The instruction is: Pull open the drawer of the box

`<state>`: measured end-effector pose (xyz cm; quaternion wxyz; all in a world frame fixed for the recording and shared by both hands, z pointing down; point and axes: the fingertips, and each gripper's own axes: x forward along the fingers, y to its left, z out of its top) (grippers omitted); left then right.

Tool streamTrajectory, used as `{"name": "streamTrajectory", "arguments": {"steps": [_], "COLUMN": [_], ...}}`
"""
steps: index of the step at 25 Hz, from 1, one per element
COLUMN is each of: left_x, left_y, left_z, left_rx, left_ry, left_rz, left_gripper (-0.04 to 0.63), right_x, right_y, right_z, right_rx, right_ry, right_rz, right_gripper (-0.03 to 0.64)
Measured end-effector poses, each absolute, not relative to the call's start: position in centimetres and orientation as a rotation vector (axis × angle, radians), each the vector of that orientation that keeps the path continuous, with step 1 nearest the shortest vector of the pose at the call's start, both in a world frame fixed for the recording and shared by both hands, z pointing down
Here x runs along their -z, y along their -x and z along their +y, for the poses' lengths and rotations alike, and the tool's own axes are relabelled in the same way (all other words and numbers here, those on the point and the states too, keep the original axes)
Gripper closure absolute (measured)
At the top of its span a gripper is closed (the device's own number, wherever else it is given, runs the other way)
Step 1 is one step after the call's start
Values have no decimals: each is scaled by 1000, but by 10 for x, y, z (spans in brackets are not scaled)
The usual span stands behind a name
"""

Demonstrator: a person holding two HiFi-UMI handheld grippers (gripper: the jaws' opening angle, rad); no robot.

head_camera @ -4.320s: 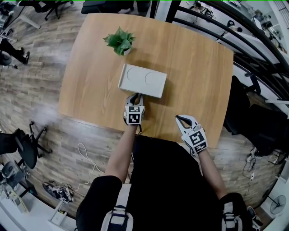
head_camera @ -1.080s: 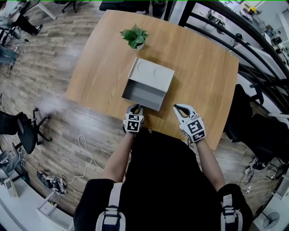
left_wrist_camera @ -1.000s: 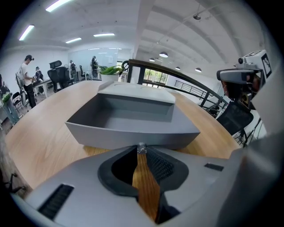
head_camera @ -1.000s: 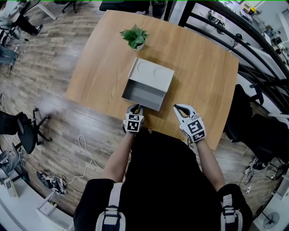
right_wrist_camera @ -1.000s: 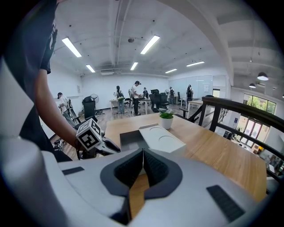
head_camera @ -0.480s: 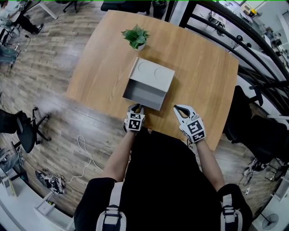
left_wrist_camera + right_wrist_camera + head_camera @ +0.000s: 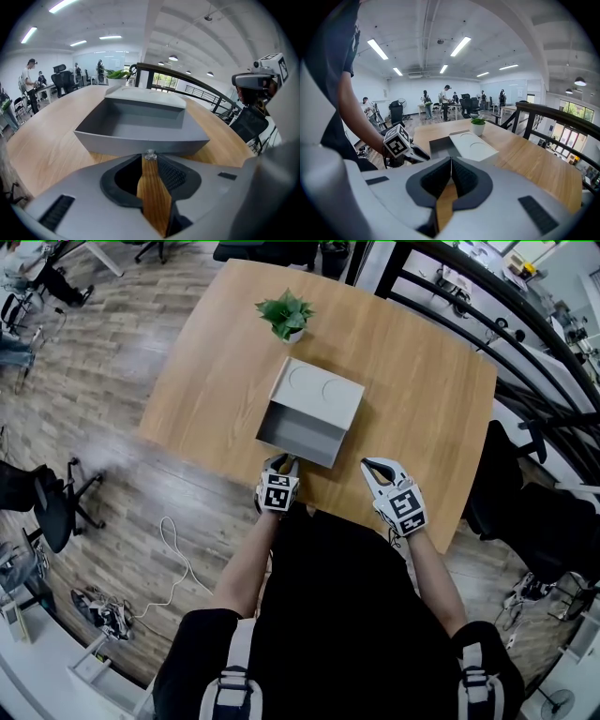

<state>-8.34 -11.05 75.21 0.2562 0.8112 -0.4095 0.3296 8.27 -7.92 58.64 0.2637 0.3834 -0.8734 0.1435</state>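
A grey box lies in the middle of the wooden table, and its drawer stands pulled out toward me. My left gripper sits at the drawer's front wall. In the left gripper view the small clear knob lies between the fingertips; the jaws are opening and a gap shows on both sides of it. The drawer looks empty inside. My right gripper hovers near the table's front edge, right of the drawer, shut with nothing in it.
A small potted plant stands behind the box at the table's far side. A black railing runs along the right. Office chairs and a cable lie on the wooden floor to the left.
The drawer was closed in the oldest frame and is pulled out now. Over the last second both grippers and the drawer stay in place.
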Motion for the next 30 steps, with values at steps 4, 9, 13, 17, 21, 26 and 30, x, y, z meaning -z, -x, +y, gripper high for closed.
{"name": "streamTrajectory", "arguments": {"steps": [4,9,13,17,21,26,30], "left_x": [-742,-721,-697,-673,-655,-625,-603], "left_y": [88,98,101,107,114,121,113], "left_z": [-106,-105,-98,-89,-80,-73,-67], "left_rx": [-909,-854,-787,-727,-666,-563,-393], "left_ry": [-2206,-2251,-2253,-2258,-2269,-2300,-2345], "left_rz": [-1132,-1211,-1233,-1266,-1310,-1346,-1282], "left_gripper": [487,489,538,563,569,572,572], "right_x": [-585,-584,-583,-582,-581,-575,-574], "right_y": [-80,-69,-64,-56,-52,-47,-43], "right_z": [-83,-83,-84,-82,-83,-79,-74], "right_rx": [-379,-380,-361,-353,-335,-303,-292], "right_ry": [-1034,-996,-967,-929,-895,-850,-814], "right_rz": [-2382,-2418,-2442,-2463,-2481,-2506,-2520], "right_gripper": [592,592,592,592,592,592,592]}}
